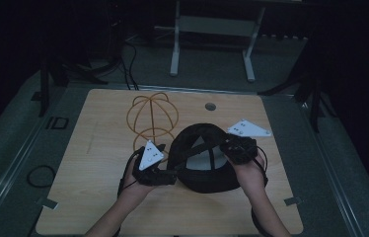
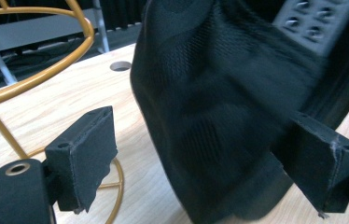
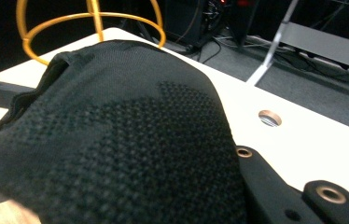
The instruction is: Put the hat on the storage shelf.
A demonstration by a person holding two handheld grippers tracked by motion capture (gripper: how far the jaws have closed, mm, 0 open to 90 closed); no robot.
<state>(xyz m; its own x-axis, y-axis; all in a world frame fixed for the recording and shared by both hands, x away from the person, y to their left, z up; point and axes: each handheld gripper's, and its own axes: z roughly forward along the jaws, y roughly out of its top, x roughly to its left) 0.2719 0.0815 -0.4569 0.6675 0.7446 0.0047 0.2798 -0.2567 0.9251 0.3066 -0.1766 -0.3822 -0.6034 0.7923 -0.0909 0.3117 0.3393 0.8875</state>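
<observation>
No brand, label or writing can be read anywhere. The black knitted mesh cap (image 1: 203,158) sits at the centre of the high view on the light wooden table (image 1: 93,163), right of the orange wire hat stand (image 1: 151,117). The left gripper (image 2: 205,172) stands released, the cap between its 2 pads. The right gripper (image 1: 238,148) is clenched on the cap's rim, its jaws hidden under fabric.

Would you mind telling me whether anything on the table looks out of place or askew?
The black cap sits upside down, its opening facing up, beside the gold wire stand rather than on it. Nothing looks spilled or damaged.
</observation>
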